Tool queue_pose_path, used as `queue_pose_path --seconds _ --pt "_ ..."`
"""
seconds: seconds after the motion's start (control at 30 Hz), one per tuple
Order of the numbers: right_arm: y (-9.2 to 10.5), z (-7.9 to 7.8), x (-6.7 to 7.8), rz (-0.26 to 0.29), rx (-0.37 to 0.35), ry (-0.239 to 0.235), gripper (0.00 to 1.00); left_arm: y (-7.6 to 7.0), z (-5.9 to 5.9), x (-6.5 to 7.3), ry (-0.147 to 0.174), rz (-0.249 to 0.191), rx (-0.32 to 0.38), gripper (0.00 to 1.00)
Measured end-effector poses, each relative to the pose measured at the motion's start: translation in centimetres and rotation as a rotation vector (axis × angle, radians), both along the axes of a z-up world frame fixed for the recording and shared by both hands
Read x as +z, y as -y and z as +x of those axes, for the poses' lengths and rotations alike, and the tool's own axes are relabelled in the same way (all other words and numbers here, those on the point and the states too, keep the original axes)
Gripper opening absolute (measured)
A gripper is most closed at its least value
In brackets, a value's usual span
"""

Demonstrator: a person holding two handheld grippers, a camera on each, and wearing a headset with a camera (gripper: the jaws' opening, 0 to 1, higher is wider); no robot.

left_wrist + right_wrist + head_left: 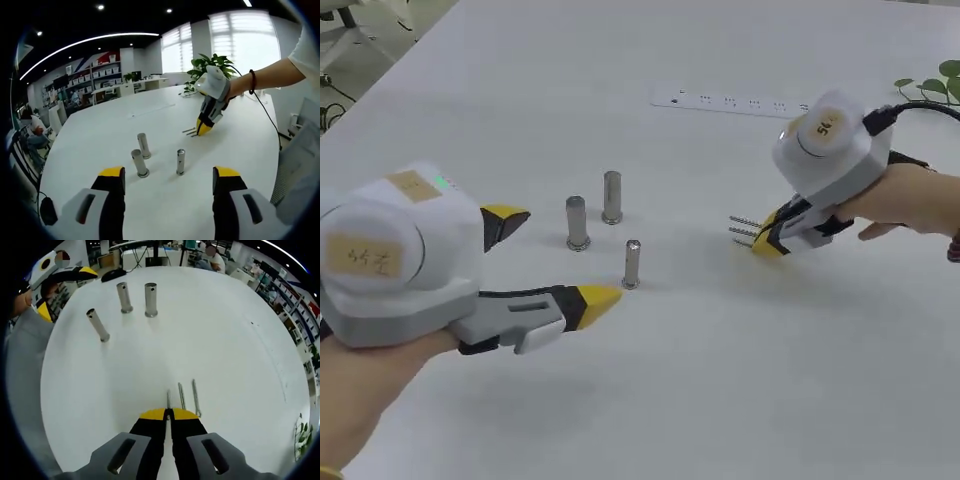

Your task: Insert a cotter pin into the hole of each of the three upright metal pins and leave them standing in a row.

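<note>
- White matte table (720, 380) in the head view, with a white power strip (730, 101) and a bit of leafy plant (930, 88) at the far edge.
- Same view: three metal pins (577, 222) stand upright mid-table. They're short, shiny steel cylinders, each with a small flared foot, bunched in a loose triangle rather than a row. I can't see anything through any of them, so I'd call it zero of three done.
- The left gripper (563, 256) has a grey shell and black jaws with yellow tips. It's spread wide with nothing in it, pointing at the metal pins from just beside them.
- The right gripper (761, 244) is well apart on the other side, nose down at the table. The cotter pins (744, 228) poke out past its tip like thin wire prongs.
- Left gripper view: the open jaws frame the three metal pins (180, 161), with the right gripper (202, 131) beyond them. An office with shelves and bright windows sits behind.
- Right gripper view: the jaws are pressed together. Three thin, straight cotter pins (182, 396) sit side by side just ahead of the tips. The leftmost runs straight out of the seam, so it looks pinched. The other two seem to lie on the table by one jaw, but I can't be sure.
- The metal pins (150, 299) stand far ahead here, and their cross-holes are too small to make out.
- My guess at what's left: all three insertions, plus lining the metal pins up.
</note>
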State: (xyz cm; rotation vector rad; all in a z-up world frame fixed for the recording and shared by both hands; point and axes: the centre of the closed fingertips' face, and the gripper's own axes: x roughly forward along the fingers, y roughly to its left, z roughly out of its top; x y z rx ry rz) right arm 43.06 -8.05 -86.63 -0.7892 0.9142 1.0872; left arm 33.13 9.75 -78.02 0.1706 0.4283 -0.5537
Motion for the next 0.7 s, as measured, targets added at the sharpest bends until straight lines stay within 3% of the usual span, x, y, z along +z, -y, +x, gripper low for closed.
queue_pose_path --seconds 0.5,0.7 --pt "-0.08 0.07 0.26 0.025 -0.046 0.008 0.01 0.56 -0.09 0.27 -0.004 -0.006 -0.027 0.65" --pt "-0.06 0.11 0.9 0.035 -0.054 0.034 0.01 0.8 -0.14 0.62 0.001 -0.009 -0.037 0.62"
